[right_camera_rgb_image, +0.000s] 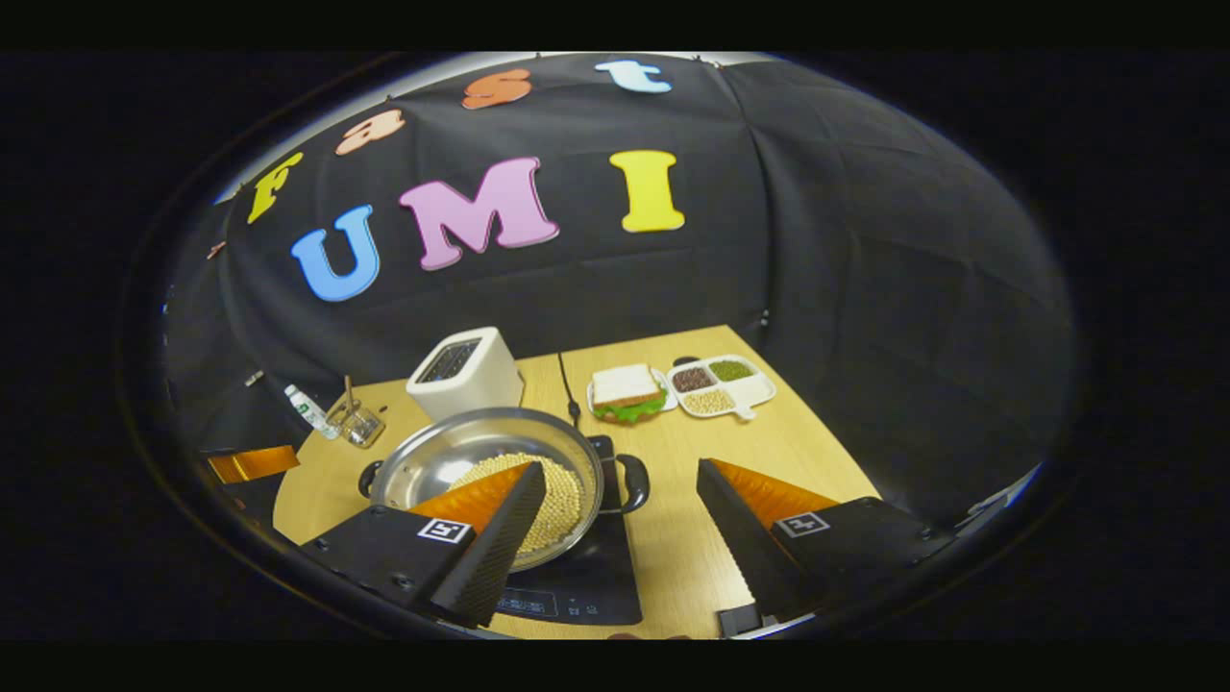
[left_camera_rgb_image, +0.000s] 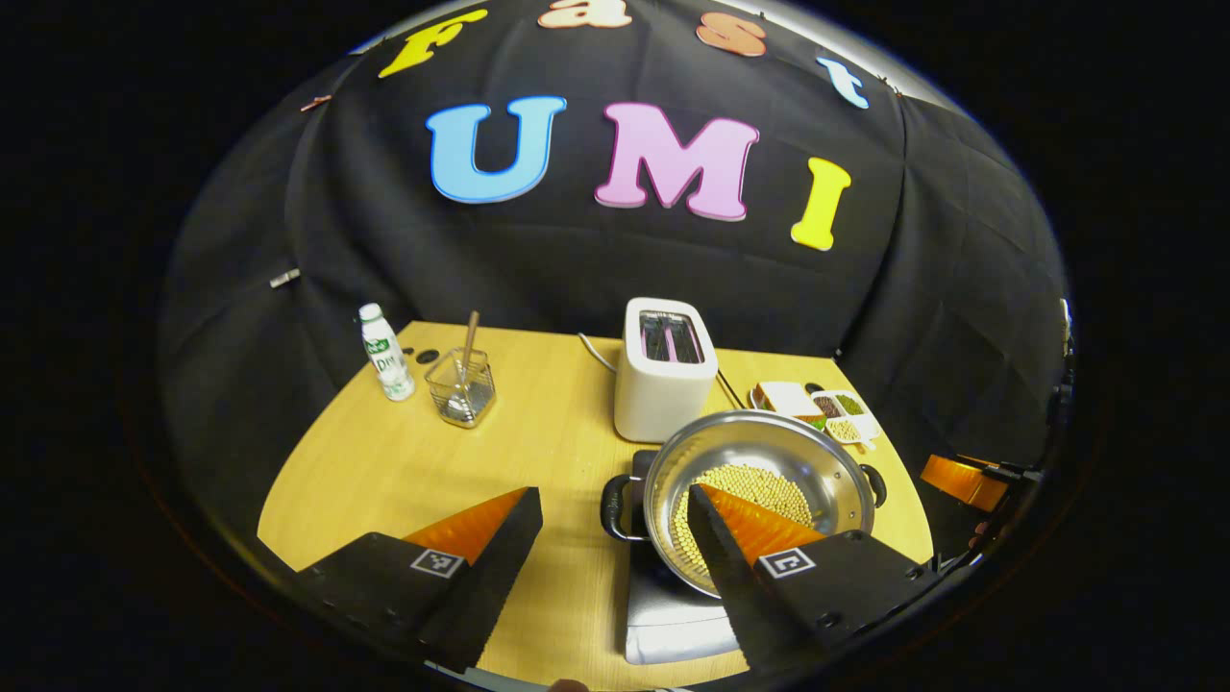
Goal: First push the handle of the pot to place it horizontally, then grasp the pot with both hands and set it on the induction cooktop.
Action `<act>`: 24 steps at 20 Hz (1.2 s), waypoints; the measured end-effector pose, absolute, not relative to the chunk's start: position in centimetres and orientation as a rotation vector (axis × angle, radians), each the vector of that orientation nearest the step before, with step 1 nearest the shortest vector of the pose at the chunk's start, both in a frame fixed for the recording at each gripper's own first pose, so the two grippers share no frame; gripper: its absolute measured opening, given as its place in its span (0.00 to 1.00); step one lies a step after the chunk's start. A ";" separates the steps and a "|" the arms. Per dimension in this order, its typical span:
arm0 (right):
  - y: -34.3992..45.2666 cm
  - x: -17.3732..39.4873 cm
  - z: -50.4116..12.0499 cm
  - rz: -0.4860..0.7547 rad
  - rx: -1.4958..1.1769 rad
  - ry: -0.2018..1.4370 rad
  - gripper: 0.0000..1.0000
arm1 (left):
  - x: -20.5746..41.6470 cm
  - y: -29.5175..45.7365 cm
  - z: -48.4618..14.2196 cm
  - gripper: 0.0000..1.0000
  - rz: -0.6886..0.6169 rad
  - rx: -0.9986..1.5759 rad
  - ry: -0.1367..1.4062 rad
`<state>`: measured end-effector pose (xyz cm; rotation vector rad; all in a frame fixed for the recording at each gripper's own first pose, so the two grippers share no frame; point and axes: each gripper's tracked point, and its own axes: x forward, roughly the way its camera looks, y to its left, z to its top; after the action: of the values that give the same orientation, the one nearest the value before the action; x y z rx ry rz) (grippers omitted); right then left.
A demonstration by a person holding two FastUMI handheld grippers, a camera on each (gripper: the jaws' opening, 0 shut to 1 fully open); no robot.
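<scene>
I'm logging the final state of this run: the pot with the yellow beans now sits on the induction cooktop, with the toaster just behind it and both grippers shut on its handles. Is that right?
Not quite. The pot of beans does sit on the induction cooktop with the toaster behind it, but the left gripper and right gripper are both open, touching no handle, as the left and right gripper views show.

Silver pot (left_camera_rgb_image: 759, 461), white toaster (left_camera_rgb_image: 665, 384), seemingly black cooktop (right_camera_rgb_image: 586, 577).

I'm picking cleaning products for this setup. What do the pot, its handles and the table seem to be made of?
The pot looks like polished stainless steel: its inner wall mirrors the light. Its handles look like matte black plastic, though coated metal is possible. The table looks like light wood or wood-look laminate, smooth with faint grain.
</scene>
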<state>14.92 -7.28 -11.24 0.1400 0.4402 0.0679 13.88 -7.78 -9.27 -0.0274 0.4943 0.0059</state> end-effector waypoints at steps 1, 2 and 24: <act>-7.5 14.3 -10.2 0.057 0.138 0.399 0.99 | 12.8 -7.5 -8.1 0.95 0.010 -0.026 0.457; -8.0 13.8 -9.5 0.038 0.126 0.361 0.99 | 11.6 -7.2 -7.1 0.95 0.013 -0.023 0.421; -0.3 0.2 -4.2 0.126 0.027 0.117 0.98 | -2.7 -3.1 -2.2 0.95 0.027 0.010 0.068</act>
<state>0.24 -0.30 -4.19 0.0275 0.1173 0.1255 -2.68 -3.12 -2.25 0.0099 0.0679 0.0269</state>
